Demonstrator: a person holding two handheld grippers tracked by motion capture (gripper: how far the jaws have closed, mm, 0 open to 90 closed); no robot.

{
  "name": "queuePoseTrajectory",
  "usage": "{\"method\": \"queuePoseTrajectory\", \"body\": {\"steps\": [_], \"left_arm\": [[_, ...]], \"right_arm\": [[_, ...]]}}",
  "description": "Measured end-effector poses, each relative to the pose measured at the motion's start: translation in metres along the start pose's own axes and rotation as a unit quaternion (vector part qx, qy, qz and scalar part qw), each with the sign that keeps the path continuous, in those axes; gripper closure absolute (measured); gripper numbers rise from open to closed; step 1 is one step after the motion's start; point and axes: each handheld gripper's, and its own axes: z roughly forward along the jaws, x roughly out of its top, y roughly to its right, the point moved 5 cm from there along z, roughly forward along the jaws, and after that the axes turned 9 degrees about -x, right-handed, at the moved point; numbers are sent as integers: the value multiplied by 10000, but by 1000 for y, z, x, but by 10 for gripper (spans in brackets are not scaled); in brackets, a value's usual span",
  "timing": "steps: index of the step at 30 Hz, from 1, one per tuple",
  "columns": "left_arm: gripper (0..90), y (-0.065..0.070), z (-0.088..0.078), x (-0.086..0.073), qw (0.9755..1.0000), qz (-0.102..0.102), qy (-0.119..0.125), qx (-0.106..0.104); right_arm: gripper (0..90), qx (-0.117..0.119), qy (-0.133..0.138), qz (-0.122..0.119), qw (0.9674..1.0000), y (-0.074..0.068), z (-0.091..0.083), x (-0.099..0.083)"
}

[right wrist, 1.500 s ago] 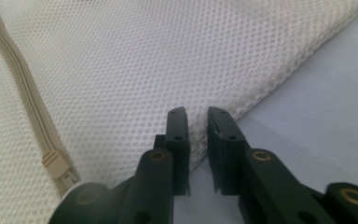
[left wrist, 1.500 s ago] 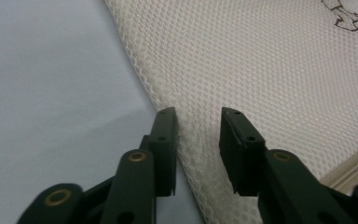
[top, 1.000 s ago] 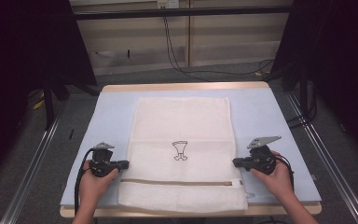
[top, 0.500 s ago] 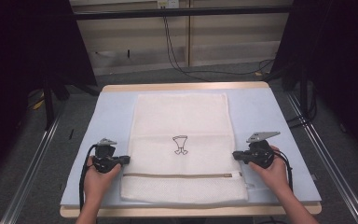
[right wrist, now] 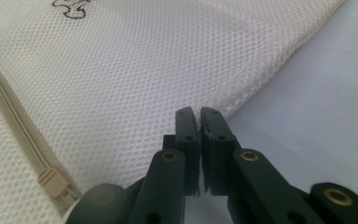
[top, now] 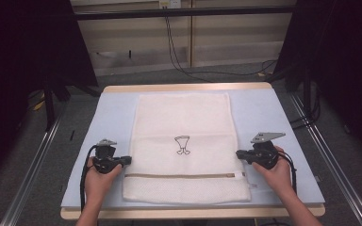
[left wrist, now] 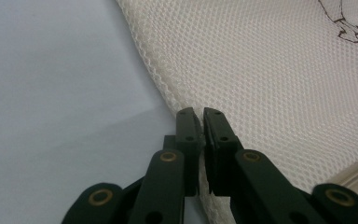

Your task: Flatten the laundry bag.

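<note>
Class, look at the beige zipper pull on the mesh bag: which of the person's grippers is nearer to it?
Right. The right gripper sits at the mesh bag's right edge, just above the zipper pull. The left gripper sits at the opposite edge, across the bag's width.

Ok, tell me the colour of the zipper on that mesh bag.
Beige, a shade darker than the cream-white mesh bag; the zipper shows best in the right gripper view.
</note>
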Motion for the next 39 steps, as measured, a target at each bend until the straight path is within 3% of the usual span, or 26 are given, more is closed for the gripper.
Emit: {"method": "queuePoseTrajectory", "body": {"steps": [11, 14, 23, 26, 27, 31, 33, 39], "left_arm": [[843, 0, 0, 1, 10000, 5, -41, 30], [836, 0, -1, 0, 10000, -46, -24, 8], [851, -1, -2, 1, 9999, -18, -97, 31], [778, -2, -3, 0, 9999, -125, 41, 32], [762, -3, -5, 0, 10000, -72, -7, 29], [726, -1, -8, 2, 10000, -7, -20, 4], [702, 0, -10, 6, 9999, 9, 93, 90], [536, 4, -13, 6, 9998, 98, 195, 22]], "right_arm": [[862, -91, 27, -56, 9999, 1, 3, 0], [859, -102, 42, -202, 9997, 1, 5, 0], [858, -27, 67, -154, 9999, 1, 6, -1], [818, 40, 124, -4, 9999, 3, 3, -1], [793, 39, 176, 44, 9998, 3, 1, -1], [768, 14, 301, 58, 9995, 4, -6, -3], [756, 90, 393, 58, 9992, 3, -10, -5], [753, 141, 563, 14, 9983, 1, -17, -5]]}}
